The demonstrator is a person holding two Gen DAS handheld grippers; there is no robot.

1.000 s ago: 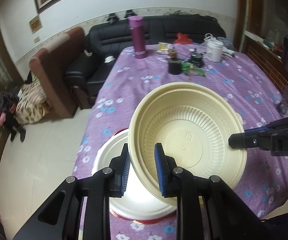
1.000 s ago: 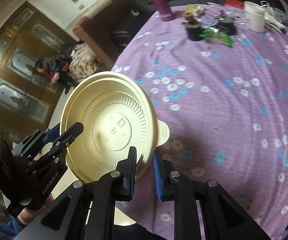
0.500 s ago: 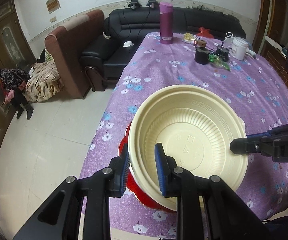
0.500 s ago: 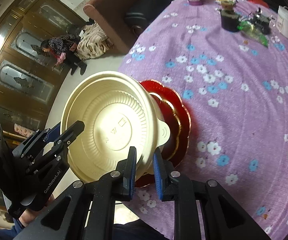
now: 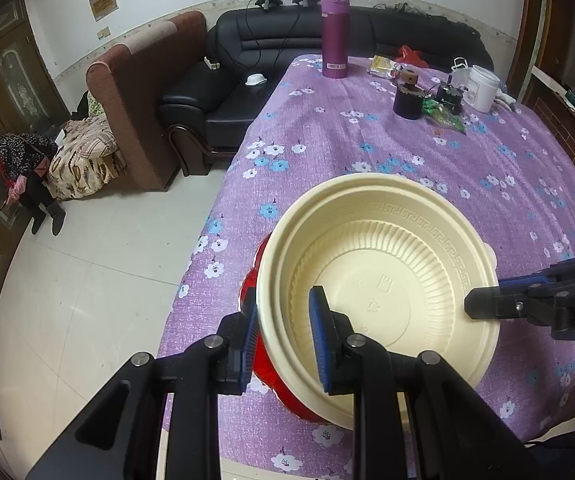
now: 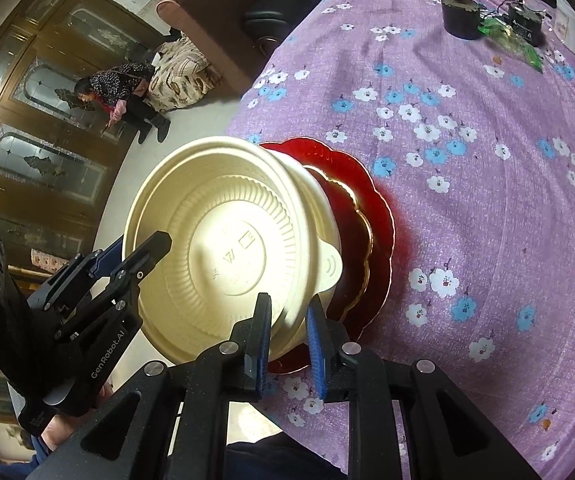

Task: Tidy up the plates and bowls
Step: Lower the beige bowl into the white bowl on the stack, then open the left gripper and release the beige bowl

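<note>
A cream plastic bowl (image 5: 383,280) is held tilted between both grippers. My left gripper (image 5: 283,336) is shut on its near rim. My right gripper (image 6: 287,340) is shut on the opposite rim, beside the bowl's tab handle (image 6: 329,268), and its fingers show at the right of the left wrist view (image 5: 487,304). The bowl also shows in the right wrist view (image 6: 223,248). Under and behind it lies a red scalloped plate with gold trim (image 6: 367,224) on the purple floral tablecloth (image 6: 487,200); it also shows in the left wrist view (image 5: 251,288). The bowl hides most of the plate.
At the table's far end stand a purple flask (image 5: 334,36), a dark pot (image 5: 407,102), a white cooker (image 5: 483,88) and green wrappers (image 5: 447,118). The table's left edge (image 5: 203,248) drops to tiled floor. A sofa and armchair stand beyond; a person crouches at far left.
Both grippers carried the bowl toward the near left table corner, over the red plate. The white plate seen under the bowl a second ago is out of sight.
</note>
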